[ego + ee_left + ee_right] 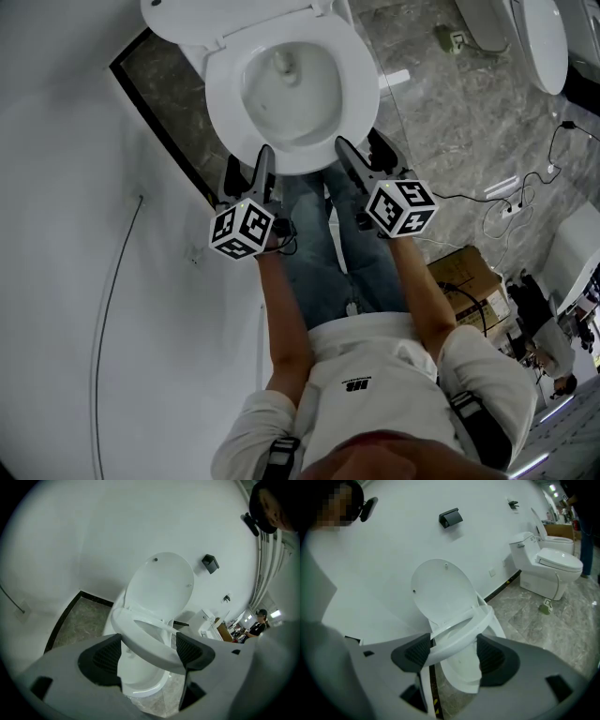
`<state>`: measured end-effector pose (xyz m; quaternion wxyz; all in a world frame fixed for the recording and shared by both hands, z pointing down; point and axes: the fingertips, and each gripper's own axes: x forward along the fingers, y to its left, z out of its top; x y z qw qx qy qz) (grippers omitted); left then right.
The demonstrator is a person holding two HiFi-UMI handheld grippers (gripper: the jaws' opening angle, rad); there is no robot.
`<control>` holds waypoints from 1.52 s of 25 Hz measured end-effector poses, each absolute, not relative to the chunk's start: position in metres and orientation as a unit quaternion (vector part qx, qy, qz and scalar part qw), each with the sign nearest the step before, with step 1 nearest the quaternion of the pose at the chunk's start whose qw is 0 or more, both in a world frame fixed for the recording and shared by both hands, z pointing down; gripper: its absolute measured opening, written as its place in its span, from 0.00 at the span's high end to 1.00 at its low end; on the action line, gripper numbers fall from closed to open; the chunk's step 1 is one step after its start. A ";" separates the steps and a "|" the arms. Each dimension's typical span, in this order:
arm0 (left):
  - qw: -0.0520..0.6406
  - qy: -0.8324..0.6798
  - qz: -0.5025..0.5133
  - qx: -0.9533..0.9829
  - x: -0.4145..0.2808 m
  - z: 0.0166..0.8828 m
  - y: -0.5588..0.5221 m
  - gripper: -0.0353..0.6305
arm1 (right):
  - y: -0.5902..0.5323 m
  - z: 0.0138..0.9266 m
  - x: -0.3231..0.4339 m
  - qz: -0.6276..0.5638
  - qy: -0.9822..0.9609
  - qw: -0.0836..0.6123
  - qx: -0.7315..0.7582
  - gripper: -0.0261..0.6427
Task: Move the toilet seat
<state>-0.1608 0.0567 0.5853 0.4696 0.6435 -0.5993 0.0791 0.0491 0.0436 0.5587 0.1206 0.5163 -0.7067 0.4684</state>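
Observation:
The white toilet seat [362,90] is a ring over the bowl, with the lid [216,13] raised behind it against the wall. My left gripper [265,156] and right gripper [345,148] both reach the seat's front rim, side by side. In the left gripper view the seat [127,626] runs between the two dark pads of the left gripper [147,651] and stands tilted above the bowl [140,681]. The right gripper view shows the same: the seat [469,624] crosses between the pads of the right gripper [453,651], lifted off the bowl [461,673], the lid [440,592] upright behind.
A white wall [75,187] stands close on the left. A second toilet [548,562] is off to the right on the marble floor. Cables [511,208] and a cardboard box [464,277] lie at the right. The person's legs [328,246] stand right before the bowl.

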 end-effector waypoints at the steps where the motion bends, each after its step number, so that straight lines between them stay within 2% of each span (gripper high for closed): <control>1: 0.467 -0.601 0.078 0.644 -0.162 0.584 0.055 0.43 | 0.042 0.557 0.049 0.468 -0.706 0.119 0.518 0.48; 11: 0.451 -0.611 0.059 0.648 -0.167 0.561 0.037 0.43 | 0.024 0.537 0.047 0.471 -0.700 0.099 0.528 0.48; 22: 0.371 -0.588 0.091 0.713 -0.164 0.517 0.029 0.43 | 0.004 0.516 0.046 0.477 -0.691 0.081 0.537 0.48; 38: 0.229 -0.525 0.241 0.783 -0.138 0.497 0.033 0.44 | -0.017 0.499 0.042 0.485 -0.680 0.062 0.546 0.48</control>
